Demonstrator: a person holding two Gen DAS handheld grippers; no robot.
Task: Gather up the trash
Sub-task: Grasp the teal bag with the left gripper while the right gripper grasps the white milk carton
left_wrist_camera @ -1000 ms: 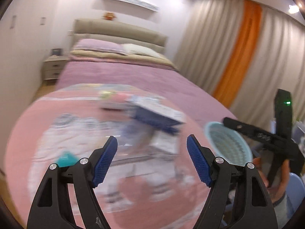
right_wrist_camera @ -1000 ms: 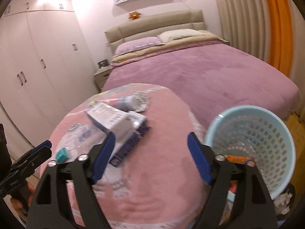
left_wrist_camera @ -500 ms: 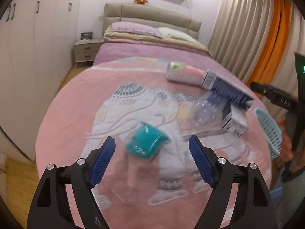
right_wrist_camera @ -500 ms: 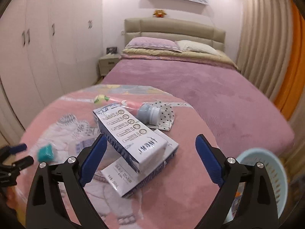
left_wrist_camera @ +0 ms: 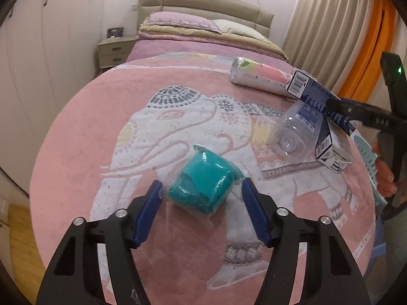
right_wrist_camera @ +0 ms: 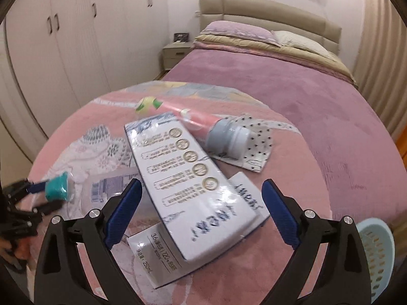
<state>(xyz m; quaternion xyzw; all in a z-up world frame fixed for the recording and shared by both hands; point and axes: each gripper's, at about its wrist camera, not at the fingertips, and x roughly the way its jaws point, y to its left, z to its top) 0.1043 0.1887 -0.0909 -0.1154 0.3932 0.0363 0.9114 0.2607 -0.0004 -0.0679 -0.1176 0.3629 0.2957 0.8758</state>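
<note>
A teal wrapped packet (left_wrist_camera: 203, 183) lies on the round pink elephant tablecloth (left_wrist_camera: 106, 132). My left gripper (left_wrist_camera: 202, 209) is open with its fingers on either side of the packet, close to it; this also shows in the right wrist view (right_wrist_camera: 57, 188). My right gripper (right_wrist_camera: 201, 211) is open around the near end of a white and blue carton (right_wrist_camera: 188, 185) that rests on a second flat carton (right_wrist_camera: 165, 256). A pink tube with a grey cap (right_wrist_camera: 203, 127), a clear plastic bottle (left_wrist_camera: 295, 132) and a dotted wrapper (right_wrist_camera: 257, 150) lie nearby.
A pale blue mesh trash basket (right_wrist_camera: 379, 251) stands off the table's right side. A bed with a purple cover (right_wrist_camera: 292, 91) lies behind the table, a nightstand (left_wrist_camera: 115, 52) beside it, white wardrobes (right_wrist_camera: 63, 45) on the left, curtains (left_wrist_camera: 356, 38) on the right.
My left gripper has swung left from the cartons and moved down onto the teal packet. My right gripper has turned from the basket and closed in on the white carton.
</note>
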